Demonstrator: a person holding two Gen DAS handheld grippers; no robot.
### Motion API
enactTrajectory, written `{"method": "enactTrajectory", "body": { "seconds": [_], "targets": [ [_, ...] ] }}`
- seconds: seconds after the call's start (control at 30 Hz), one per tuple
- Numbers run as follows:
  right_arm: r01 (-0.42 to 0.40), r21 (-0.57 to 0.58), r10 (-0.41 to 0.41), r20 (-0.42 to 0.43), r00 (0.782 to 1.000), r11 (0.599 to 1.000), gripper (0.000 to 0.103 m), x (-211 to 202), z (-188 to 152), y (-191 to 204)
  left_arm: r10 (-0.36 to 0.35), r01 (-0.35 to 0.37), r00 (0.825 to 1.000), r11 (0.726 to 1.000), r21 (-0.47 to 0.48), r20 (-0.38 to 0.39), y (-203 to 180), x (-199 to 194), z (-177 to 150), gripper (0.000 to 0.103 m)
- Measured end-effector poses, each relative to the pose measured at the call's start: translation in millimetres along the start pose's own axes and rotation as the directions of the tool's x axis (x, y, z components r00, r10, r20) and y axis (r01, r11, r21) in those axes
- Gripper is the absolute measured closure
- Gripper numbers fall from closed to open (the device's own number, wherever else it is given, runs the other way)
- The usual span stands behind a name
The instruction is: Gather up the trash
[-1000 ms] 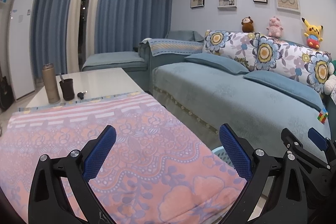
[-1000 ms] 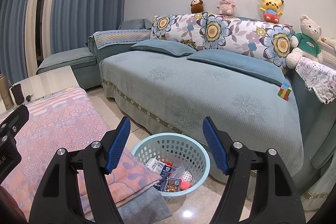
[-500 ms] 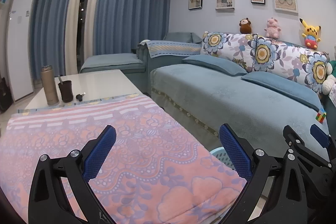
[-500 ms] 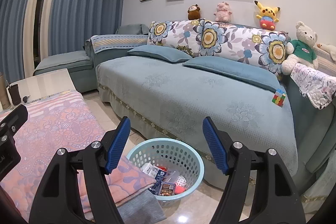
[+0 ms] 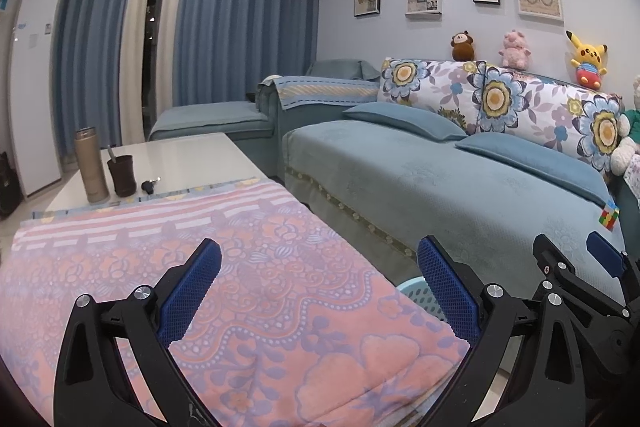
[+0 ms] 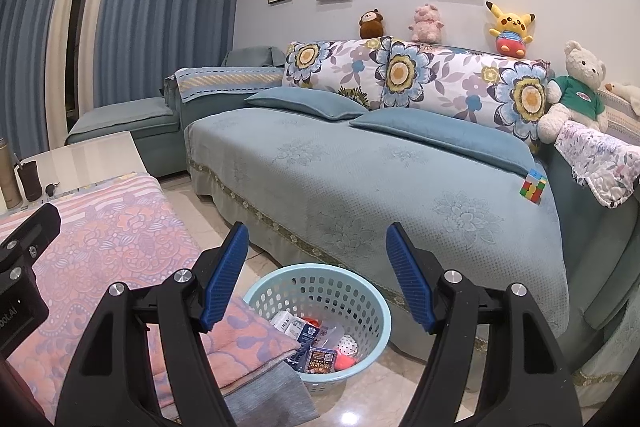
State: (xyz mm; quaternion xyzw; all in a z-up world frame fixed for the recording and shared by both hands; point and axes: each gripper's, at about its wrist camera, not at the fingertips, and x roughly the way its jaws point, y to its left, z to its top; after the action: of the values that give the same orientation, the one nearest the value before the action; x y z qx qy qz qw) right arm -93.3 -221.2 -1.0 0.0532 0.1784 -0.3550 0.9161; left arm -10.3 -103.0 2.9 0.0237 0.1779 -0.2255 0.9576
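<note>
Black fingers point(image 5: 448, 291) (blue pads, silver screws)

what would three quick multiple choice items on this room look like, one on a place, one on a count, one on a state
1. Where is the light blue basket?
A. on the sofa
B. on the floor by the sofa
C. on the table

2. How many plush toys sit atop the floral backrest?
A. one
B. three
C. five

3. The right gripper is
A. open, empty
B. shut on a wrapper
C. shut on a cup

Key: 1 B, it stands on tile at the sofa skirt. 2 B, monkey, pig, Pikachu. 3 A, the pads stand apart, nothing between.
</note>
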Motion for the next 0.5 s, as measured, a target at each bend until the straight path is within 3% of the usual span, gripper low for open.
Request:
{"method": "enactTrajectory", "body": {
  "seconds": [0.5],
  "targets": [
    [-0.004, 0.005, 0.004, -0.003, 1.0, 1.0, 0.036, -0.1, -1.4, 1.3, 0.0, 0.0, 1.0, 1.0, 0.002, 0.001, -0.9, -0.6, -0.3, 0.008]
  ]
}}
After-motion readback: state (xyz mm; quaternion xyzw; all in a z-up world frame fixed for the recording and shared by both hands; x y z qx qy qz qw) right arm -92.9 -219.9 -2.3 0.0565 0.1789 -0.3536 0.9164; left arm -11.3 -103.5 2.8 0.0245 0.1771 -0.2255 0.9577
